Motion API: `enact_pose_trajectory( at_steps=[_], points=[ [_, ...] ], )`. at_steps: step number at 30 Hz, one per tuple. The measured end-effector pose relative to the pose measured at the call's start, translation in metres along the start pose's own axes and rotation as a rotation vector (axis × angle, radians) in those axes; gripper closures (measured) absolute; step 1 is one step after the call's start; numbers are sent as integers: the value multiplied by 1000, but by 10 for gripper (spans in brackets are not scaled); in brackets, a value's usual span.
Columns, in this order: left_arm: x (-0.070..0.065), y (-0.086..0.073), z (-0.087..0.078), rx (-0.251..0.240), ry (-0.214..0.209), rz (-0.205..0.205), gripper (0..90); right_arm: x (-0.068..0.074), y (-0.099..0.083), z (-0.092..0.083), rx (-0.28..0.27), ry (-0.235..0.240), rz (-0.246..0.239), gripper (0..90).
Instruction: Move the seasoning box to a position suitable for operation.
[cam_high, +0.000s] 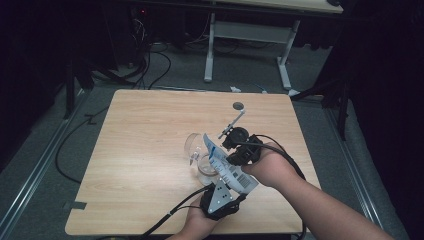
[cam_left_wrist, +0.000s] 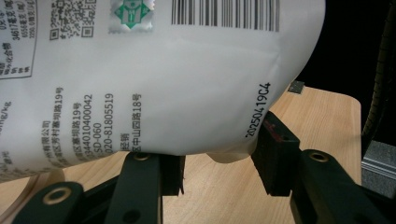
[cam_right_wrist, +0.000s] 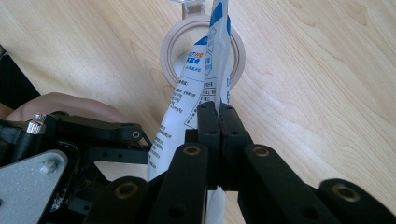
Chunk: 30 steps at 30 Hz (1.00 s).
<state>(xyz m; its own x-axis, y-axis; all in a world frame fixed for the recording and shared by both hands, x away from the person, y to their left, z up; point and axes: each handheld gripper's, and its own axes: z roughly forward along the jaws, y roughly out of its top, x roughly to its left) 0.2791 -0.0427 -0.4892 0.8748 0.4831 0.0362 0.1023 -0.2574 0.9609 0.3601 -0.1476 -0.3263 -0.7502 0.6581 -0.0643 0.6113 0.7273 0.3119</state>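
- We hold a white printed pouch (cam_high: 227, 167) tilted over a clear jar (cam_high: 205, 167) that stands on the wooden table (cam_high: 140, 150); we take the jar as our landmark.
- The pouch's long axis slopes from its low end, nearer us than the jar, up and away to its upper end, which sits right above the jar's round mouth (cam_right_wrist: 173, 51).
- Our right gripper (cam_right_wrist: 218, 122) has its jaws pressed together on an edge of the pouch, on the jar's near right side.
- Our left gripper (cam_left_wrist: 217, 163) sits nearer us than the jar, under the pouch's lower end; its jaws stand partly apart, and the pouch's bottom corner hangs between them. Whether the pads press on it we cannot tell.
- We judge that the coming pour depends on the pouch's upper end staying over the jar's mouth.
- A small spoon (cam_high: 239, 111) lies on the table beyond the jar, well apart.
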Motion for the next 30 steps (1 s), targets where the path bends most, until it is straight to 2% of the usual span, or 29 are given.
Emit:
enact_pose_trajectory(
  at_steps=[30],
  points=[
    [0, 3, -1, -9, 0, -1, 585, 1, 2, -3, -3, -3, -9, 900]
  ],
)
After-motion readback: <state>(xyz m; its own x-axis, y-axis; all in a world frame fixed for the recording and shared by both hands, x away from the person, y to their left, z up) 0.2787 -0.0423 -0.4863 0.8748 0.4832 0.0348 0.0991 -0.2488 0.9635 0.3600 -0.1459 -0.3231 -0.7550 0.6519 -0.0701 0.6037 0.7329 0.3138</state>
